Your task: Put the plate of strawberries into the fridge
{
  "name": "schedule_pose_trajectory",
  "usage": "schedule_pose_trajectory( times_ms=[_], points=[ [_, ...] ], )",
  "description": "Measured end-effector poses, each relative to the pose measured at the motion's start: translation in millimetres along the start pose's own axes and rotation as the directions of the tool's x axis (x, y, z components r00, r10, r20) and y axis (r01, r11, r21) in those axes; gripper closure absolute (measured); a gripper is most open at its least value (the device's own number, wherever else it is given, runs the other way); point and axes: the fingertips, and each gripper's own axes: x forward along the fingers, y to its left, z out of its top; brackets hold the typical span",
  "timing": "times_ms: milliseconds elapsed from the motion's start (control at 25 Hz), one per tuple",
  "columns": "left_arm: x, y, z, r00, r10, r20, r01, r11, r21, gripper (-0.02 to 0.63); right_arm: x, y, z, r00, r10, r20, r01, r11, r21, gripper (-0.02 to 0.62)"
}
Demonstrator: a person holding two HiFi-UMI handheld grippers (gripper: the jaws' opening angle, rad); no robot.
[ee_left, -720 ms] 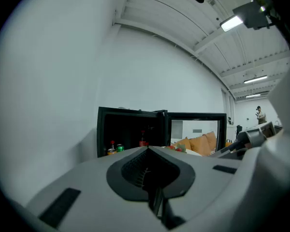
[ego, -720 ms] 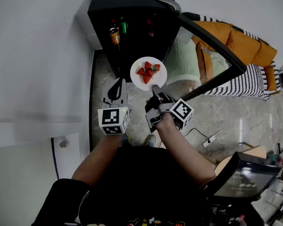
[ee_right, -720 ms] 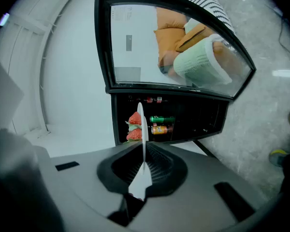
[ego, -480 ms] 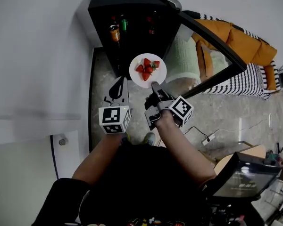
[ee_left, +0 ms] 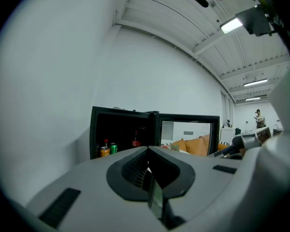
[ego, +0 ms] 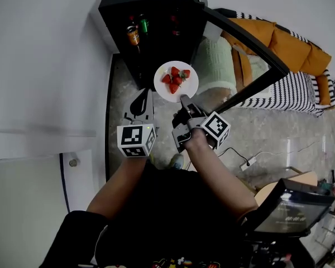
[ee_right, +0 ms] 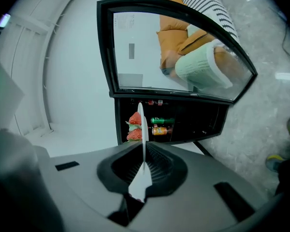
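A white plate (ego: 190, 87) carrying several red strawberries (ego: 174, 81) hangs in the air in front of the open black fridge (ego: 151, 15). My right gripper (ego: 184, 101) is shut on the plate's near rim. In the right gripper view the plate (ee_right: 141, 144) shows edge-on between the jaws, with the strawberries (ee_right: 134, 126) on its left side. My left gripper (ego: 140, 100) hovers to the left of the plate, its jaws shut with nothing between them. The left gripper view faces the fridge (ee_left: 123, 134) and its dark inside.
The fridge's glass door (ego: 243, 43) stands swung open to the right. Cans and bottles (ego: 138, 32) stand on a shelf inside. An orange sofa with striped cushions (ego: 285, 49) lies behind the door. A white wall (ego: 44, 66) runs along the left. A cable (ego: 248, 163) trails over the stone floor.
The plate and both grippers have edged slightly toward the fridge opening. Both grips are unchanged.
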Motion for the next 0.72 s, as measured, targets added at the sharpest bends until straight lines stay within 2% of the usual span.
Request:
schedule_pose_trajectory(
  times_ms=[80,240,320,520,720],
  points=[
    [-1.3,-2.8,-3.2,1.000,0.010,-0.003,-0.010,1.000,-0.001,0.603,-3.2,-3.5,1.7,1.000,-0.002,-0.010,0.003,1.000,0.008,0.575],
    [-22.3,-57.0,-6.5,0.999,0.036,-0.007,-0.036,0.999,0.013,0.603,-50.7,-3.1,22.8,0.999,0.015,-0.046,-0.014,0.999,0.030,0.575],
    [-26.3,-66.9,-10.6,0.999,0.038,-0.016,-0.038,0.999,0.020,0.603,-58.8,-5.3,24.9,0.998,0.015,-0.055,-0.013,0.999,0.042,0.575],
    [-23.4,-59.8,-9.7,0.999,0.042,-0.015,-0.042,0.999,0.024,0.603,-55.3,-15.1,20.3,0.998,-0.001,-0.070,0.005,0.998,0.060,0.575],
    [-9.8,-32.7,-19.1,0.999,0.044,-0.029,-0.044,0.999,0.008,0.603,-37.0,-27.9,15.0,0.997,-0.029,-0.073,0.033,0.998,0.059,0.575]
  ],
)
